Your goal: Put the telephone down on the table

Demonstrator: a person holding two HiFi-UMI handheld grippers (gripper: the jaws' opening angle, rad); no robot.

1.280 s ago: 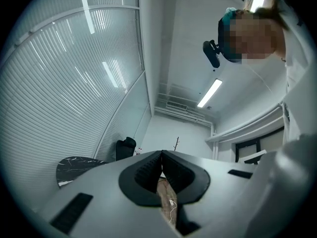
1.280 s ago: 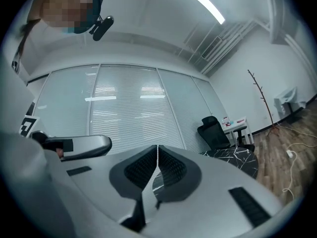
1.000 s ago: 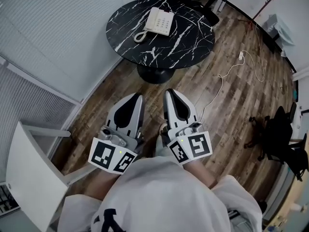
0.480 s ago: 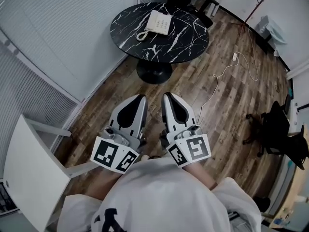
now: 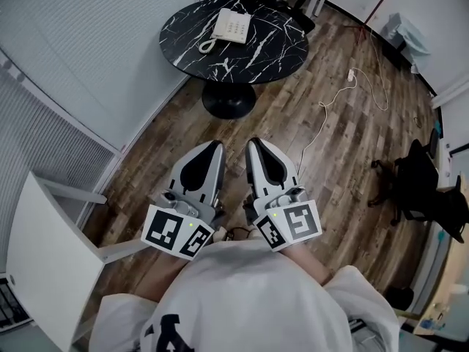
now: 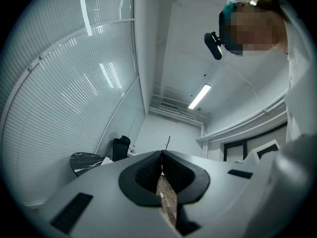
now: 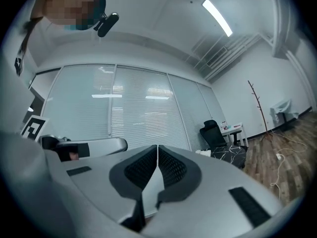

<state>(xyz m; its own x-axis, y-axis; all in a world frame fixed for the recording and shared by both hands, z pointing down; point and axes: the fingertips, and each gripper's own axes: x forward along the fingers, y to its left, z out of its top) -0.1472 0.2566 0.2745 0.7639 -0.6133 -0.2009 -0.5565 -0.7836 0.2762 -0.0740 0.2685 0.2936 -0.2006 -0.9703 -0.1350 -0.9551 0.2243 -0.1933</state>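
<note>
A cream telephone [image 5: 229, 26] with a coiled cord lies on a round black marble table [image 5: 256, 53] at the top of the head view. My left gripper [image 5: 213, 146] and right gripper [image 5: 256, 143] are held side by side near my body, well short of the table, above the wooden floor. Both are shut and hold nothing. In the left gripper view the table [image 6: 85, 161] shows small at the left beyond the closed jaws of the gripper [image 6: 161, 155]. In the right gripper view the table [image 7: 229, 153] appears to the right of the gripper [image 7: 157, 148].
A white chair [image 5: 44, 259] stands at the lower left. A white cable [image 5: 344, 94] trails over the wood floor at the right. A black office chair [image 5: 421, 193] sits at the far right. Blinds cover the glass wall [image 5: 80, 42] on the left.
The view has shifted a little: the table and telephone sit slightly higher and further left in the head view. Both grippers have stayed shut in about the same place.
</note>
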